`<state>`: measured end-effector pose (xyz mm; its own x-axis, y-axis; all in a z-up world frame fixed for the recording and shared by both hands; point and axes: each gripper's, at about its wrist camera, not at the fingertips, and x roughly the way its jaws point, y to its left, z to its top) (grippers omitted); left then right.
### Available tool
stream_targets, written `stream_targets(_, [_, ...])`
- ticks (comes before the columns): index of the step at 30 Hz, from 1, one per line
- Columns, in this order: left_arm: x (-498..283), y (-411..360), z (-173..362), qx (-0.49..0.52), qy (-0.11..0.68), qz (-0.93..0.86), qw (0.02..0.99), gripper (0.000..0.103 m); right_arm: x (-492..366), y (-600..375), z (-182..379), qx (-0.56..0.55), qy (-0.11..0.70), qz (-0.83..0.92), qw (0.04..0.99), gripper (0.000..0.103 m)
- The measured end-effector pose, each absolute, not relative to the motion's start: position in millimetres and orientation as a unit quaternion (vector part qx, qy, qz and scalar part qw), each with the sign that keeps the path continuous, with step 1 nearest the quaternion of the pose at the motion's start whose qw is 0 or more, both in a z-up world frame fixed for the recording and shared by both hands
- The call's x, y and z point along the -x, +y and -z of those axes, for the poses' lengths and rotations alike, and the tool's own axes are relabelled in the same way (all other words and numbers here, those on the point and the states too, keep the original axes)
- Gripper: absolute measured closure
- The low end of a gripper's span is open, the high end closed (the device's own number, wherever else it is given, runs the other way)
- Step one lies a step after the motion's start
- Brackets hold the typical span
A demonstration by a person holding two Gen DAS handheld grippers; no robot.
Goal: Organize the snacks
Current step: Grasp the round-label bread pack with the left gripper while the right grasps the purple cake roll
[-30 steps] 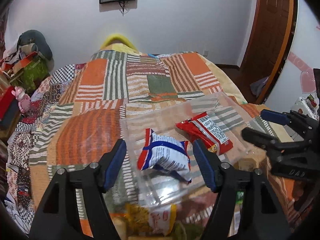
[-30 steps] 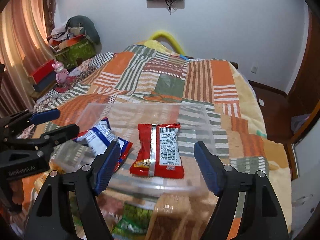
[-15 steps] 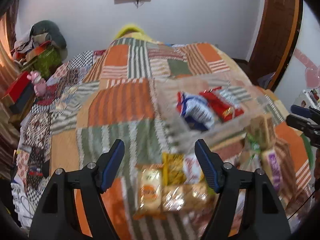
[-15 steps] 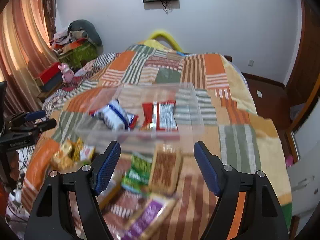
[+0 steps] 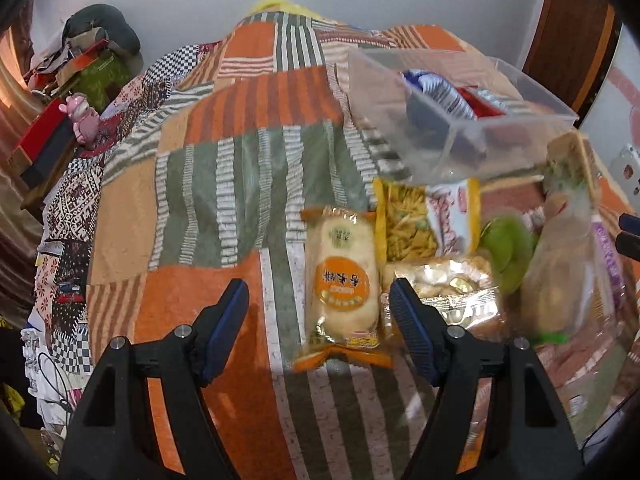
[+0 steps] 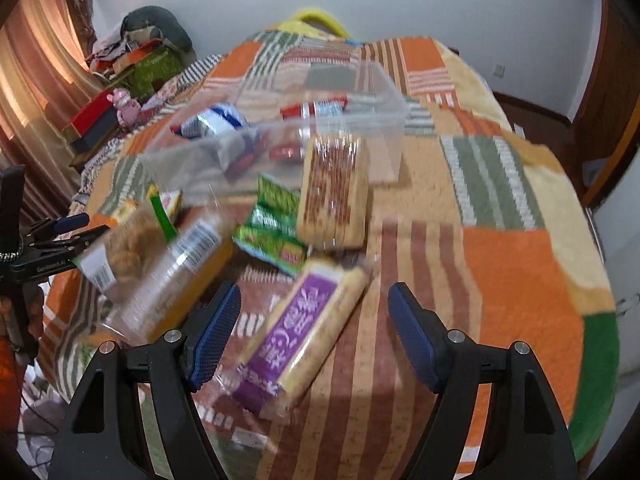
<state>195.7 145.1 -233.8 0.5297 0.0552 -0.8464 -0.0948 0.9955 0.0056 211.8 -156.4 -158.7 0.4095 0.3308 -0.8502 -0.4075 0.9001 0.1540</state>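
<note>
The left tool (image 5: 318, 312) is hanging released and empty, its pads straddling an orange-label rice cracker pack (image 5: 342, 280) lying flat on the bed's patchwork blanket (image 5: 208, 200), probably the next pick. The right tool (image 6: 314, 320) is likewise spread and empty over a purple-label cracker pack (image 6: 298, 332) lying at a slant between its pads. Both are angling down so the pads can be closing across each pack's narrow width. Beyond them, the clear plastic bin (image 6: 384, 120) is already holding a blue-and-white packet (image 6: 214, 120) and a red packet (image 6: 316, 108). Loose snacks are crowding close: a yellow chip bag (image 5: 424, 220) is touching the rice cracker pack, and a green packet (image 6: 272, 228) and a brown biscuit pack (image 6: 334, 192) are lying just before the bin.
</note>
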Motion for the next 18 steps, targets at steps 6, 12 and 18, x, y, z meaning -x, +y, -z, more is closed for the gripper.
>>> stream_targets(6, [-203.5,152.3,240.1,0.039,0.478,-0.045,0.877,0.025,-210.2,-147.6,180.5,0.044,0.517,-0.208,0.829,0.030])
stream_targets(12, [-217.1,151.6,244.1,0.026,0.473,-0.057,0.879,0.025,-208.6,-141.6,184.0,0.062,0.515,-0.205,0.830,0.030])
stream_targets(18, [-219.1,166.2,261.6,0.026,0.498,-0.081,0.863,0.030,-209.0,-148.2,183.7,0.063,0.513,-0.201,0.832,0.052])
